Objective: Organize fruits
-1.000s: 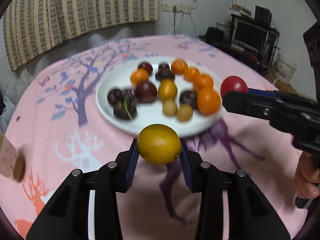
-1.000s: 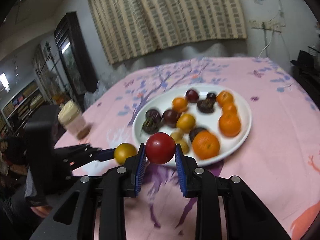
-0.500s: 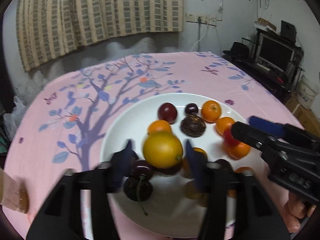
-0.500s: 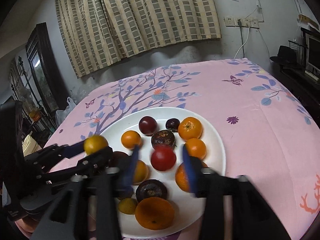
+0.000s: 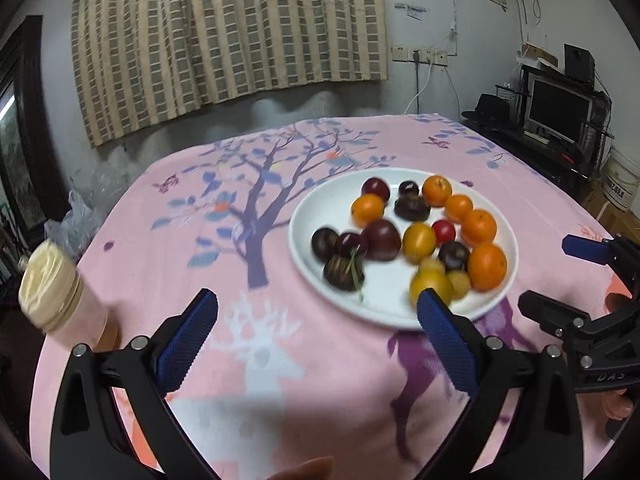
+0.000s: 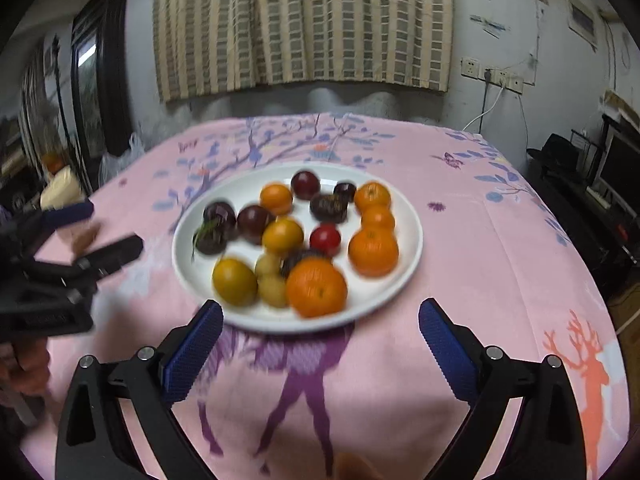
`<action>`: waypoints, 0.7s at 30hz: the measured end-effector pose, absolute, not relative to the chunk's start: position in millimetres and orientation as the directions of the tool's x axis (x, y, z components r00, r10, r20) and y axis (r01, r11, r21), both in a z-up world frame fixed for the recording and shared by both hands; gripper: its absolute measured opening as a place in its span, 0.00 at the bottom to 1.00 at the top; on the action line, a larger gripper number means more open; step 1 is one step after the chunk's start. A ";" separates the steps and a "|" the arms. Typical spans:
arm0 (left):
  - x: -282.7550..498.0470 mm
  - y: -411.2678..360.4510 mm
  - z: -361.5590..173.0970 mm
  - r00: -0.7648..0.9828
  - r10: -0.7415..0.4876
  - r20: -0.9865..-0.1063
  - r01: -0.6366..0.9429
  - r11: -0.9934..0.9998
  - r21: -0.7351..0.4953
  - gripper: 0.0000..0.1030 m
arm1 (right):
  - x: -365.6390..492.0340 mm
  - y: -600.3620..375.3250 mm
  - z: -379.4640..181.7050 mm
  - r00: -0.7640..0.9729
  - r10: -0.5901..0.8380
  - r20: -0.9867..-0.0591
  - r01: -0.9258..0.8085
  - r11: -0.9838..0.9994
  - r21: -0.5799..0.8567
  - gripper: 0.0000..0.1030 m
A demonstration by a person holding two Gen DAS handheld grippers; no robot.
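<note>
A white plate (image 5: 384, 308) (image 6: 392, 292) on the pink tablecloth holds several oranges, dark plums and yellow fruits. A yellow fruit (image 5: 430, 286) (image 6: 234, 282) lies at the plate's near edge. A red tomato (image 5: 444, 231) (image 6: 325, 238) lies among the oranges. My left gripper (image 5: 316, 340) is open and empty, over the cloth in front of the plate's left side. My right gripper (image 6: 320, 342) is open and empty, just in front of the plate. Each gripper shows in the other's view, the right one (image 5: 560, 280) and the left one (image 6: 96, 232).
A jar with a cream lid (image 5: 60, 292) (image 6: 60, 188) stands at the table's left edge. A desk with a monitor (image 5: 556, 112) stands off to the right. A curtain and wall outlets are behind the table. Bare cloth lies left and in front of the plate.
Both grippers opened and pulled back from the plate. The yellow fruit and the red tomato now lie on the plate.
</note>
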State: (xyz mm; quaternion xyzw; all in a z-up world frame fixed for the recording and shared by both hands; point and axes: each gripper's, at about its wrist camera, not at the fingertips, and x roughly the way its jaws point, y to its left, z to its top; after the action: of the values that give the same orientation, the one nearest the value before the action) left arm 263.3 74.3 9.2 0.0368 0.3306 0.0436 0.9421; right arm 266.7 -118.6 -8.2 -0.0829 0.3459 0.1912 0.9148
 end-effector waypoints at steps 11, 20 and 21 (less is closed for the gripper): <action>221.5 92.6 -1.1 0.769 0.111 -0.629 -0.104 0.993 0.048 0.95 | 223.5 -133.7 -4.3 0.721 0.291 -0.628 -0.390 0.921 -0.022 0.96; 215.9 92.6 0.6 0.770 0.109 -0.629 -0.103 0.994 0.046 0.95 | 220.9 -128.0 -6.4 0.719 0.283 -0.635 -0.404 0.913 -0.051 0.96; 215.8 92.0 0.4 0.769 0.109 -0.630 -0.101 0.994 0.049 0.95 | 221.1 -128.3 -6.2 0.718 0.283 -0.636 -0.403 0.914 -0.049 0.96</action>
State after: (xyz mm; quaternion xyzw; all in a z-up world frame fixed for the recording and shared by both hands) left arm 215.8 92.0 0.4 0.0061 0.3353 0.0557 0.9404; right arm 221.1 -128.3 -6.2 -0.0922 0.3260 0.1861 0.9223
